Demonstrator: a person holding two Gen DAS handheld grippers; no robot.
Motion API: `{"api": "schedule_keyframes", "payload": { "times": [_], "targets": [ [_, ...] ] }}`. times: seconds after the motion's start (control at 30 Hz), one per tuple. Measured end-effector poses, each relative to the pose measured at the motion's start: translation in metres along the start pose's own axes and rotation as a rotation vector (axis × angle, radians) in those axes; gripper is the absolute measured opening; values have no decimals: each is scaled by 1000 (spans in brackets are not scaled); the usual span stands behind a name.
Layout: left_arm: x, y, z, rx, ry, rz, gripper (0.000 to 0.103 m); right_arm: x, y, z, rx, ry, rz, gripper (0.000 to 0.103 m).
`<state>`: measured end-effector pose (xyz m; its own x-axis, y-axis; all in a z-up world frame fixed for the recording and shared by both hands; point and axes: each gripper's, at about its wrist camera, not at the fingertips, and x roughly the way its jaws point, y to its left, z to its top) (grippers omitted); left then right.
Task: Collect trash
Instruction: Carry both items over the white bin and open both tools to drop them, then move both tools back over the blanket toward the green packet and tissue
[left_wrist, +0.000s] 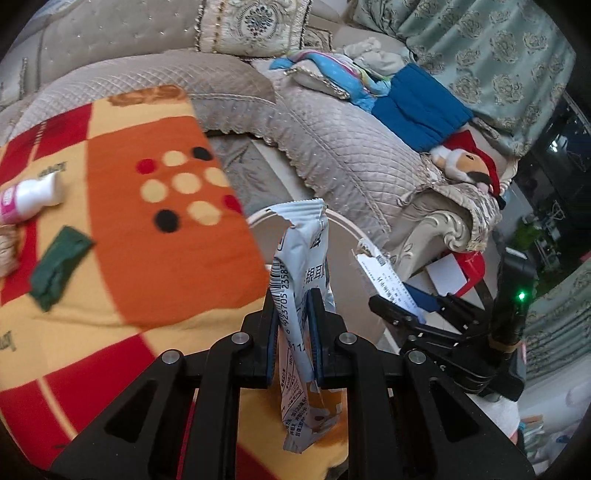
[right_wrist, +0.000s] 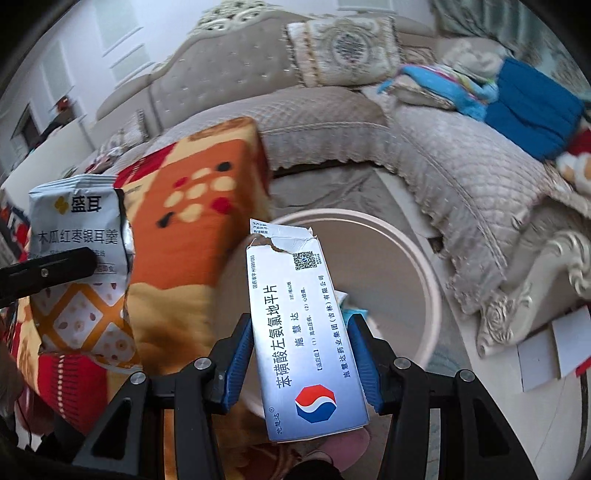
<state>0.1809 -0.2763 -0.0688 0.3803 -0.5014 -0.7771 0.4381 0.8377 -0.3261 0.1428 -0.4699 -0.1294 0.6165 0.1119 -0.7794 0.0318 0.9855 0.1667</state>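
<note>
My left gripper (left_wrist: 293, 306) is shut on a grey-and-orange snack wrapper (left_wrist: 303, 266), held upright near the round pinkish trash bin (left_wrist: 351, 258). The wrapper also shows at the left of the right wrist view (right_wrist: 79, 258). My right gripper (right_wrist: 301, 332) is shut on a torn white-and-blue medicine box (right_wrist: 299, 325), held over the bin's rim (right_wrist: 406, 243). The right gripper with the box also shows in the left wrist view (left_wrist: 402, 306). A white bottle with a pink label (left_wrist: 31, 195) and a green scrap (left_wrist: 59, 266) lie on the orange patterned blanket (left_wrist: 155, 236).
A quilted beige sofa (left_wrist: 332, 147) curves behind the bin, with cushions, blue cloths (left_wrist: 417, 107) and a plush toy (left_wrist: 465, 166). White cards and a red item (right_wrist: 554, 347) lie on the floor by the carved sofa arm (right_wrist: 535, 280). Some paper lies inside the bin.
</note>
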Motion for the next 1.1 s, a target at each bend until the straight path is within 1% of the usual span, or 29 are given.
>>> {"api": "schedule_keyframes", "payload": {
  "times": [0.07, 0.2, 0.37, 0.53, 0.63, 0.67, 0.73, 0.77, 0.8, 0.87, 1.1],
  "targets": [
    [9, -5, 2, 10, 4, 6, 13, 5, -12, -2, 33, 7, -1, 50],
    [25, -10, 7, -7, 19, -15, 13, 14, -25, -4, 66, 18, -14, 50],
    [39, -15, 10, -4, 29, -17, 13, 24, -34, -5, 87, 25, -27, 50],
    [44, -18, 10, 0, 19, -13, 13, 31, -38, -6, 102, 31, -37, 50],
    [47, -18, 10, -1, 20, -13, 15, 34, -41, -6, 117, 32, -38, 50],
    [47, -18, 10, -1, 24, -10, 18, 35, -43, -6, 122, 33, -36, 50],
    [47, -18, 9, 3, 22, -4, 29, 37, -45, -5, 135, 34, -29, 50],
    [46, -18, 8, 4, 18, -3, 40, 38, -45, -5, 140, 34, -27, 52],
    [45, -18, 8, 1, 13, -3, 49, 39, -46, -5, 144, 36, -23, 52],
    [44, -16, 7, -4, 8, -8, 52, 39, -45, -5, 149, 40, -16, 52],
    [37, -12, 1, 8, 2, 18, 52, 36, -40, -8, 145, 39, -21, 52]
  ]
}}
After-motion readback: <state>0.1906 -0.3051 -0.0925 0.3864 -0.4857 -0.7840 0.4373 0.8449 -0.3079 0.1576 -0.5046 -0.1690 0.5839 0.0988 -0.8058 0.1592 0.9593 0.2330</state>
